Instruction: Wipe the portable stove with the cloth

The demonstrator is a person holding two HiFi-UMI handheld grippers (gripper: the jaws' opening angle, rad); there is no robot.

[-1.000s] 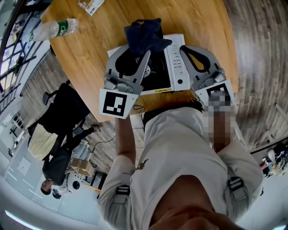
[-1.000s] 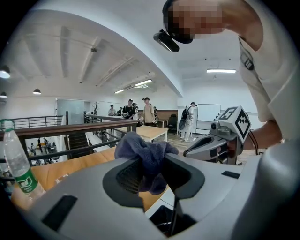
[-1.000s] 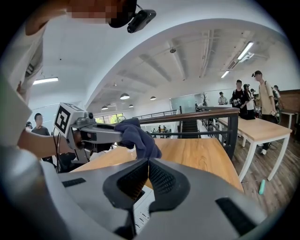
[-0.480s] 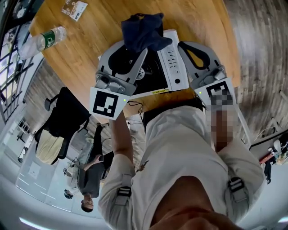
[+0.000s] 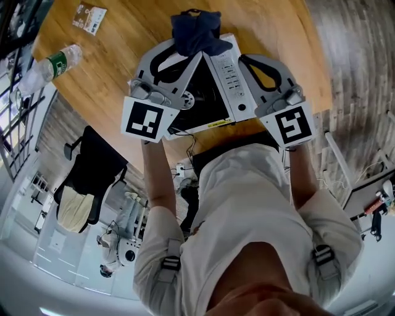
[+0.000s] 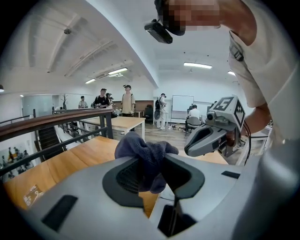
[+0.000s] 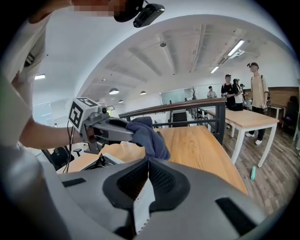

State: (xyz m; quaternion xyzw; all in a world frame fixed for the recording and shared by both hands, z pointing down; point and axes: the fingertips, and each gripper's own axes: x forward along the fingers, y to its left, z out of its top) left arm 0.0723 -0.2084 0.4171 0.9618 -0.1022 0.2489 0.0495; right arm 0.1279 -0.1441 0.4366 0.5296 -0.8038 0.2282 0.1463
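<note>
The portable stove (image 5: 229, 79), white with a black top and a row of buttons, sits at the near edge of the round wooden table (image 5: 123, 55). My left gripper (image 5: 199, 54) hangs over the stove's far left part, shut on a bunched dark blue cloth (image 5: 195, 31). In the left gripper view the cloth (image 6: 146, 154) bulges up out of the jaws. My right gripper (image 5: 244, 60) is over the stove's right edge, jaws shut with nothing between them. The right gripper view shows its closed tips (image 7: 147, 163), with the cloth (image 7: 151, 136) and the left gripper (image 7: 108, 129) just beyond.
A plastic water bottle (image 5: 53, 64) lies on the table at far left, with a small printed packet (image 5: 88, 16) behind it. A black office chair (image 5: 92, 165) stands on the floor below the table edge. Several people stand by distant tables (image 6: 123, 123).
Both grippers have sunk toward the stove. The left one has turned and swung a little left, uncovering more of the black top. The cloth stays in its jaws.
</note>
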